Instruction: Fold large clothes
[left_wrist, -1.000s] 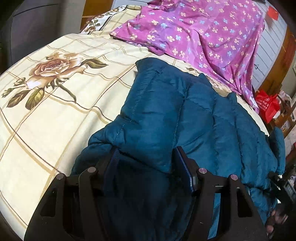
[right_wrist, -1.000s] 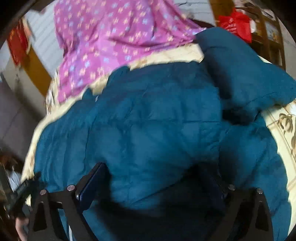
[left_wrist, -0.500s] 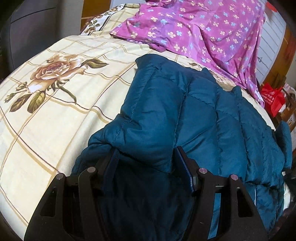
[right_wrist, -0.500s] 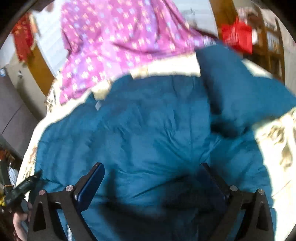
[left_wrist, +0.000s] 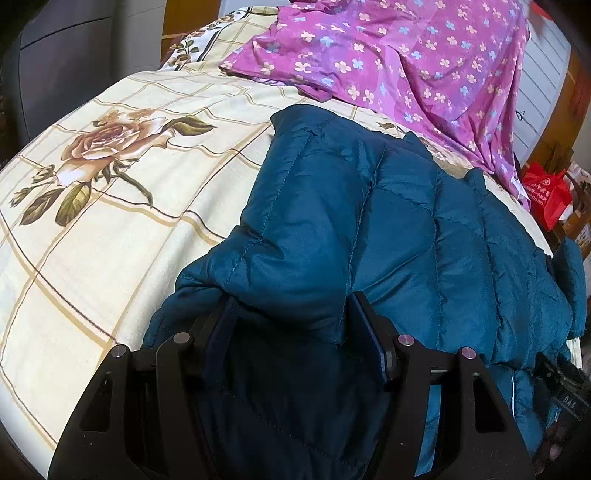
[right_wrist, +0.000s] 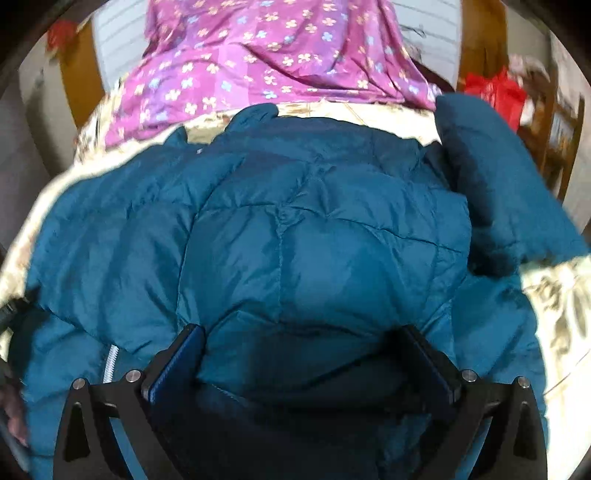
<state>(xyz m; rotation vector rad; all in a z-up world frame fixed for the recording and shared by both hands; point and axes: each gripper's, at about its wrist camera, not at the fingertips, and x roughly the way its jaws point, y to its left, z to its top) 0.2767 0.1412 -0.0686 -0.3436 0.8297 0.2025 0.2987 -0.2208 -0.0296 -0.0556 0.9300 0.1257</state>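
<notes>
A teal quilted puffer jacket lies on a bed with a cream rose-print sheet. My left gripper is shut on a thick fold of the jacket's edge, with fabric bunched between its fingers. In the right wrist view the jacket fills the middle, with one sleeve lying out to the right. My right gripper is shut on a wide bunch of jacket fabric. A white zipper shows at the lower left.
A purple flowered cloth lies at the far end of the bed, also in the right wrist view. A red bag and wooden furniture stand past the bed's right edge. A dark cabinet stands at left.
Both grippers have carried the jacket's near edge forward over its body. The right wrist view has swung so the purple cloth now sits centred.
</notes>
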